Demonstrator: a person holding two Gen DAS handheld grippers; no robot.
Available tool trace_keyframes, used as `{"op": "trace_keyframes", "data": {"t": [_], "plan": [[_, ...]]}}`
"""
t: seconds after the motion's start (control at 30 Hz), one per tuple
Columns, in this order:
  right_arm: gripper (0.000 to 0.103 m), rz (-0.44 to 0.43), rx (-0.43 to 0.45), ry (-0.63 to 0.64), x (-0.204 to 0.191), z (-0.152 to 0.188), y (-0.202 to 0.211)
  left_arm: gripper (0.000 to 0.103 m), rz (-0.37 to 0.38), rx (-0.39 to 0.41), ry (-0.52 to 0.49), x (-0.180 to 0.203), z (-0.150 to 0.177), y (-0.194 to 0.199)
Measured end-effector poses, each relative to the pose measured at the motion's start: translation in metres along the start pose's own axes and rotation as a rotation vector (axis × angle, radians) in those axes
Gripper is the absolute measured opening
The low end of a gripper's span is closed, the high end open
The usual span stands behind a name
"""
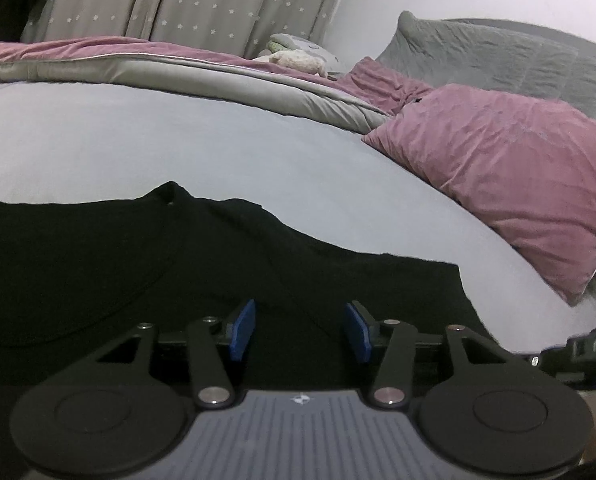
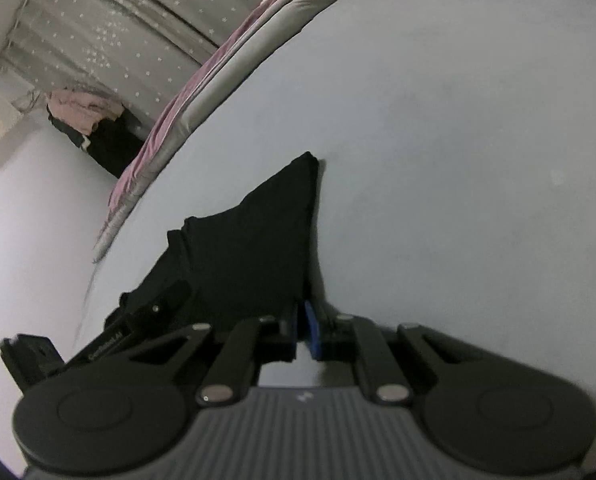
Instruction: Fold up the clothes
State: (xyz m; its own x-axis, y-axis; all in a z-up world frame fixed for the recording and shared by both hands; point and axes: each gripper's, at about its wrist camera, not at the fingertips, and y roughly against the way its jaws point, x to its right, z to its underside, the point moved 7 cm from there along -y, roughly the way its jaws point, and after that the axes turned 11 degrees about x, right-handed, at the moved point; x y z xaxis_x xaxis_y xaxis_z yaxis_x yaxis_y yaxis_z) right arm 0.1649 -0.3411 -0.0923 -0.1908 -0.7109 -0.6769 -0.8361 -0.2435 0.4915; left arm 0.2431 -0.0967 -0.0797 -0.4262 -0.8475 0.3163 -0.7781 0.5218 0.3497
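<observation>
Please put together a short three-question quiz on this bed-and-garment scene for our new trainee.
1. True or false: the left claw stands open over the black garment.
2. Multiple choice: what is the right claw shut on? A. the pink pillow B. an edge of the black garment C. the grey sheet
3. Fill in: the black garment lies on the grey ____.

Key
1. True: its blue pads stand apart, nothing pinched between them.
2. B: the pads meet where the dark cloth's edge runs into them.
3. sheet
</observation>
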Motion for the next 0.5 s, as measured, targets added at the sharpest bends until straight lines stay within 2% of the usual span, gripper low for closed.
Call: {"op": "trace_keyframes", "data": {"t": [0.07,0.23,0.5], "plan": [[0.010,-0.003,0.006,-0.004,0.001,0.000,0.002,0.051,-0.001,-0.002,-0.009,0.001,0.001,0.000],[0.039,0.001,0.042,0.020,-0.007,-0.012,0.006,0.051,0.004,-0.003,-0.001,0.000,0.001,-0.001],[0.038,0.028,0.125,0.103,-0.011,-0.052,-0.039,0.051,0.011,-0.002,0.015,-0.002,0.001,-0.001]]}}
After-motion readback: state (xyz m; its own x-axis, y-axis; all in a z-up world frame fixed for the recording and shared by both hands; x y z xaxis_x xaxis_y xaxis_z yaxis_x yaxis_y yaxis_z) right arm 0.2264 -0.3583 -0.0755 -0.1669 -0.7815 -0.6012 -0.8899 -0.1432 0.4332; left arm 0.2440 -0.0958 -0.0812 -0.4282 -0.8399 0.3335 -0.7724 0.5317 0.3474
